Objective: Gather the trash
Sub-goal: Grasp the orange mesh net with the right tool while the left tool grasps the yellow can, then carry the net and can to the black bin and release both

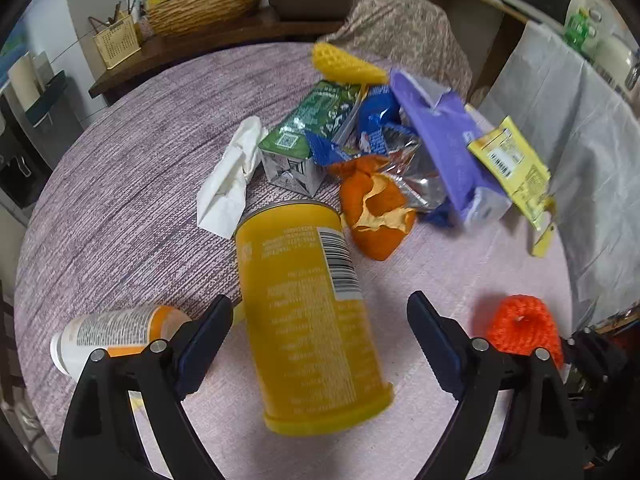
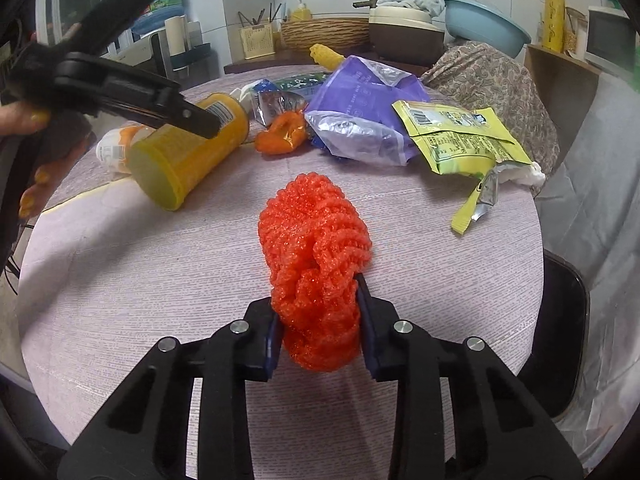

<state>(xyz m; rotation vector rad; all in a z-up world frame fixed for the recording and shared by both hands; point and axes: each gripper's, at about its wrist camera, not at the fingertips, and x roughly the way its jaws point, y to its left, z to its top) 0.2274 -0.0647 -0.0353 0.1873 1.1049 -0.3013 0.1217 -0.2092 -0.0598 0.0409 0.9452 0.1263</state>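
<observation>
Lying between the spread left gripper (image 1: 320, 328), the yellow canister (image 1: 308, 312) points lengthwise along its fingers, while the right gripper (image 2: 318, 328) pinches orange foam netting (image 2: 316, 248).

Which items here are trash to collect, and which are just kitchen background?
Trash: orange foam net in the right gripper, yellow canister, orange peel, purple bag, yellow packet.
Background: wicker basket, blue basin.

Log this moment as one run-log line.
task: collect trash | left gripper: open, straddling yellow can | right gripper: shut on orange foam net | table: wrappers remain
</observation>
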